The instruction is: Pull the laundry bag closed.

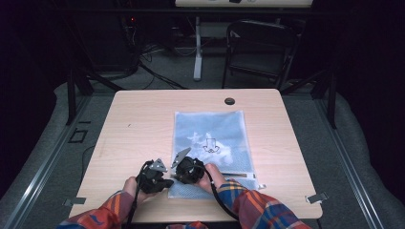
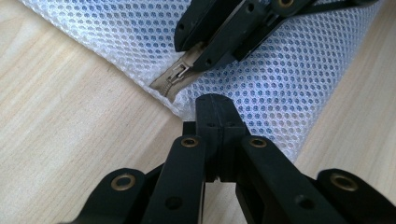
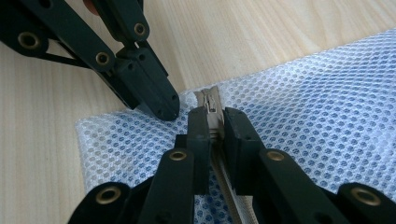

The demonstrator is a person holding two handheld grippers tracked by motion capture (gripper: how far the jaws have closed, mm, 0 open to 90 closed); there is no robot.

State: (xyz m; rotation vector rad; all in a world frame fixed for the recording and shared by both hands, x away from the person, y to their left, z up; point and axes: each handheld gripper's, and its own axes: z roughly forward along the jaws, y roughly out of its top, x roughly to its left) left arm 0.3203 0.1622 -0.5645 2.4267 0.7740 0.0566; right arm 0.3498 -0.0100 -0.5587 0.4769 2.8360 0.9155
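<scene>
Mesh bag (image 1: 210, 143) flat on desk (image 1: 138, 124), near the front edge, a bit right of the middle. White net over a blue inside. Dark arrow mark on the middle of the bag. Zip (image 2: 175, 77) at the bag's near left corner, tan in colour.

Right gripper (image 3: 214, 122) on top of that corner, jaws clenched on the zip's pull tab, tab squeezed between the two black tips. Zip line running back under that gripper.

Left gripper (image 2: 215, 109) just beside it, jaws pressed tight together, tips down at the very edge of the bag's corner. Cannot tell if any net is pinched between them. Both grippers close together, nearly touching, seen from above at the front of the desk.

Hands (image 1: 131, 186) around each gripper, sleeves (image 1: 258, 205) in red, blue and yellow checks.

Small dark hole (image 1: 229, 101) in the desk near the back edge. Black chair (image 1: 258, 47) on the floor behind the desk.
</scene>
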